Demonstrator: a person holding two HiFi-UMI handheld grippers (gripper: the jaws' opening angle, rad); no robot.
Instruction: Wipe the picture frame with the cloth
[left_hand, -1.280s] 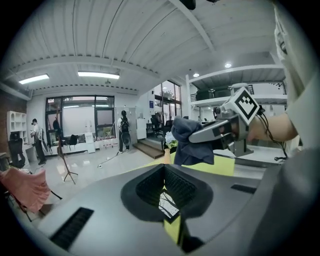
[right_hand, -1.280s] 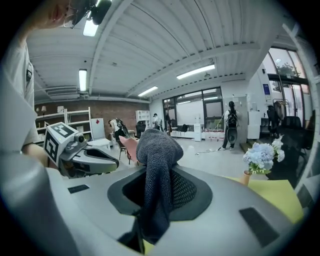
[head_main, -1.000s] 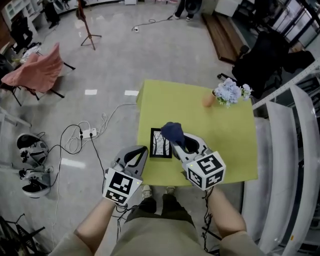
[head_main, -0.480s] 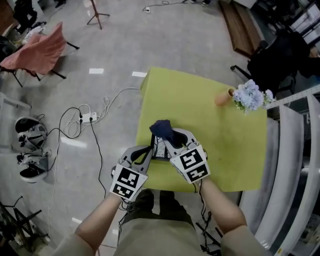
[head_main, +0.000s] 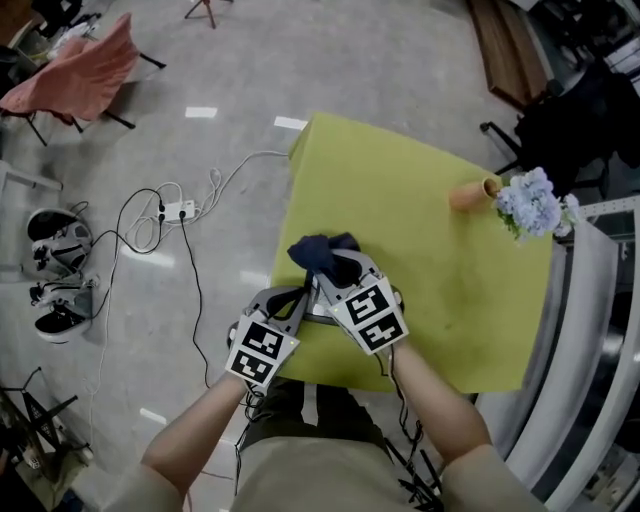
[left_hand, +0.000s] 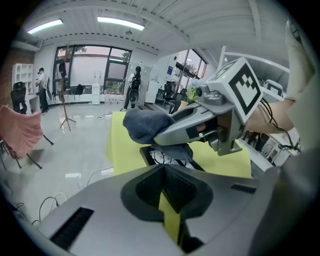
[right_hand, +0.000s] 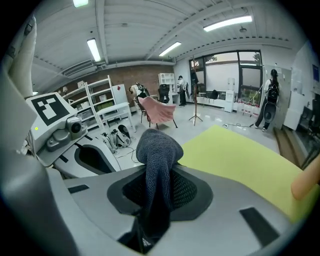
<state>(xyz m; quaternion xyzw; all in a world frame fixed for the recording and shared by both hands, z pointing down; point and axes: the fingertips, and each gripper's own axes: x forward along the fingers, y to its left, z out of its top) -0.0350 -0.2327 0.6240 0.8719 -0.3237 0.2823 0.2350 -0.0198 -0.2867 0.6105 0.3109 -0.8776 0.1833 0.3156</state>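
Picture frame (left_hand: 152, 155) flat on yellow table (head_main: 440, 250) near its front-left edge, mostly covered by both grippers. Right gripper (head_main: 336, 272) clamped on dark blue cloth (head_main: 318, 252), bunched over frame. Left gripper (head_main: 292, 302) closed to a thin slit, holding nothing, just beside frame. Cloth-to-frame contact unclear. Judged: wiping at most begun, most of surface left.
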